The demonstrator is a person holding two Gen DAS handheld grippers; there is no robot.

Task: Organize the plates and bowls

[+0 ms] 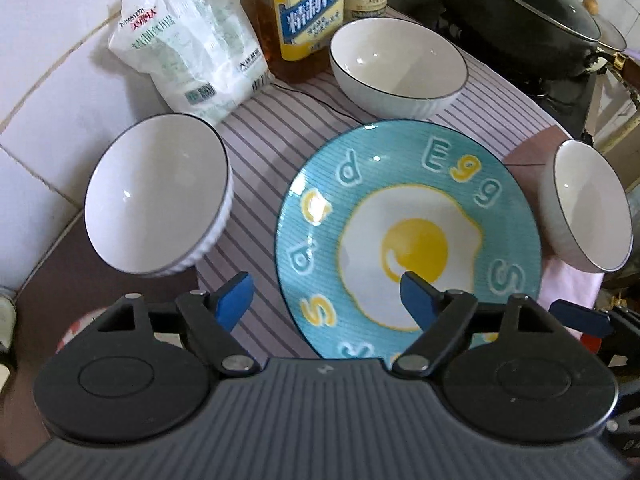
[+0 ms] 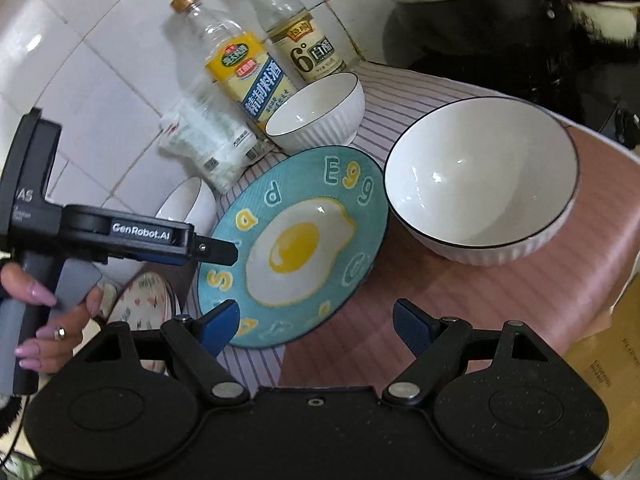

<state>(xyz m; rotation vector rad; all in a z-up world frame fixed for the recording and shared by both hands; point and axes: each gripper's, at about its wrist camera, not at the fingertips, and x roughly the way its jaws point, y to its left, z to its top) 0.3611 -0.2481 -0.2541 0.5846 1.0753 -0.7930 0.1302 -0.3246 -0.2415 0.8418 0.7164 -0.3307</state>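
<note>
A teal plate point(image 1: 408, 240) point(image 2: 296, 248) painted with a fried egg lies on the striped cloth. Three white ribbed bowls with dark rims stand around it: one to its left point(image 1: 160, 196), half hidden in the right wrist view point(image 2: 188, 204); one behind it point(image 1: 396, 64) point(image 2: 316, 112); one to its right point(image 1: 588, 204) point(image 2: 480, 180). My left gripper point(image 1: 326, 298) point(image 2: 224, 252) hangs open above the plate's near left rim, one finger over the egg, holding nothing. My right gripper point(image 2: 316, 324) is open and empty over the plate's near edge.
Two bottles point(image 2: 236, 60) point(image 2: 296, 32) and a white bag point(image 1: 188, 44) stand against the tiled wall. A black lidded pot point(image 1: 520, 12) sits at the back right. A flowered dish point(image 2: 140, 300) lies lower left. The counter's edge point(image 2: 624, 232) drops off on the right.
</note>
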